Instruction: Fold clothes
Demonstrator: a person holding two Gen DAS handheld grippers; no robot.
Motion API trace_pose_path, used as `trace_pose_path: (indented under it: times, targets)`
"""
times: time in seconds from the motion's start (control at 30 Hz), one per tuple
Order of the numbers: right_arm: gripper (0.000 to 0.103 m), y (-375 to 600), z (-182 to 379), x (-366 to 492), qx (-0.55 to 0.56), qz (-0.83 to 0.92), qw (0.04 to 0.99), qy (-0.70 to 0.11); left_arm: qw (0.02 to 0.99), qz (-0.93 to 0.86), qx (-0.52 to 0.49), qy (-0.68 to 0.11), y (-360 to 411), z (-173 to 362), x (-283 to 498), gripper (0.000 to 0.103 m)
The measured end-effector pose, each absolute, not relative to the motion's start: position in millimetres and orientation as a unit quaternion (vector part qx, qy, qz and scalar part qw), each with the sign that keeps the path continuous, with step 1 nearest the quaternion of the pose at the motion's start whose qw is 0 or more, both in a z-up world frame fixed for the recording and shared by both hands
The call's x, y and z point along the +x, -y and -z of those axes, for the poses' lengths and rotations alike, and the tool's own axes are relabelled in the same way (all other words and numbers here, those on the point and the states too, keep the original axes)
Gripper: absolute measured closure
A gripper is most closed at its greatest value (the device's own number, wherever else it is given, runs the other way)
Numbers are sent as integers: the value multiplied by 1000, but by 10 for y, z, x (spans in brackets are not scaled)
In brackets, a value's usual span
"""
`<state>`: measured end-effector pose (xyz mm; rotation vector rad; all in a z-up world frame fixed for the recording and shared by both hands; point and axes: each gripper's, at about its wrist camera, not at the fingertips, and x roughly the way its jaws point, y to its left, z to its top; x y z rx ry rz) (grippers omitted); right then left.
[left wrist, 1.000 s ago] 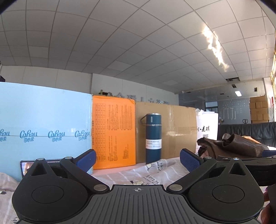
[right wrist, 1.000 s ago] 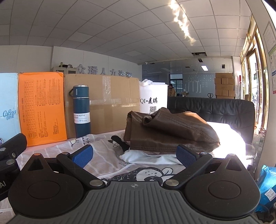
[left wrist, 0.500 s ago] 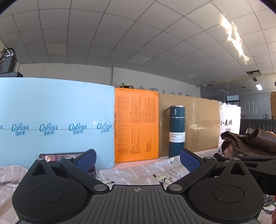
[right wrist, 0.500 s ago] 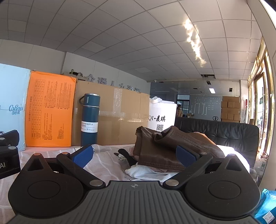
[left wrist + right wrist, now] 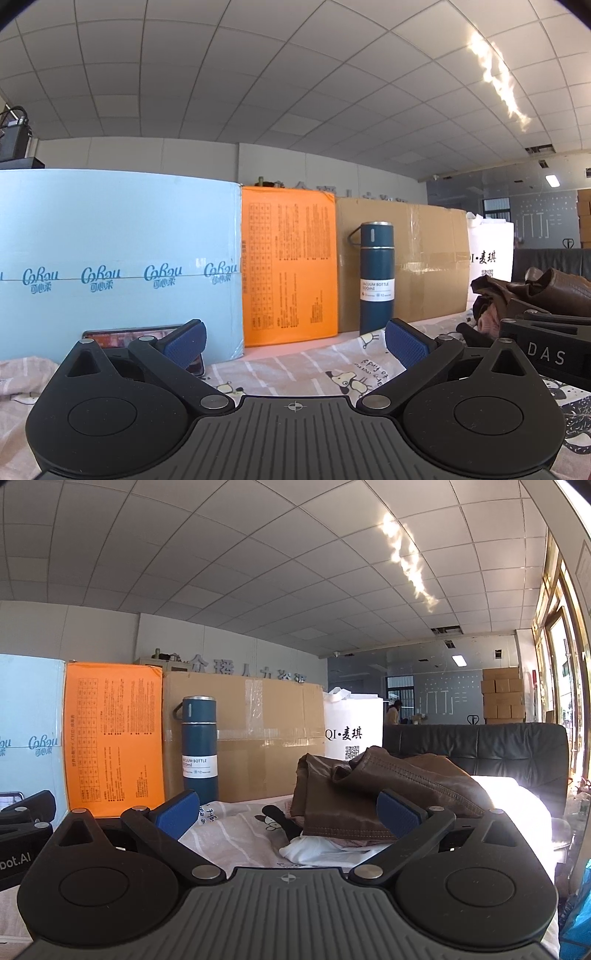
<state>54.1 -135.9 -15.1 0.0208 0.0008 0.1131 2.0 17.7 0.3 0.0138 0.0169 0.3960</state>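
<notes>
A brown leather garment [image 5: 373, 794] lies bunched on a pile of clothes at the right of the table, over a white garment [image 5: 317, 851]; it also shows at the right edge of the left wrist view [image 5: 546, 291]. A pale cloth printed with cartoon dogs [image 5: 295, 369] covers the table. My left gripper [image 5: 295, 341] is open, held low over this cloth with nothing between its fingers. My right gripper [image 5: 288, 812] is open too, just in front of the brown garment, apart from it. The right gripper's body [image 5: 543, 350] shows in the left wrist view.
A dark blue vacuum bottle [image 5: 376, 282] stands upright at the back. Behind it lean a light blue box [image 5: 118, 273], an orange panel [image 5: 290, 269] and a cardboard box [image 5: 258, 734]. A phone [image 5: 122, 336] leans on the blue box. A white bag [image 5: 352, 731] and black sofa [image 5: 498, 749] stand right.
Both views have swung over the second: the left one turned left, bringing the blue box and phone into view. Both grippers stayed open and hold nothing.
</notes>
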Motion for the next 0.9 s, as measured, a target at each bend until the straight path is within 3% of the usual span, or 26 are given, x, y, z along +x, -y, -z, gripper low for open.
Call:
trace_pose_path:
  times: [0.9]
  targets:
    - [0,1382,157,539,20,-77,997,-14,982,-189,9,-7,-168,-7,29,0]
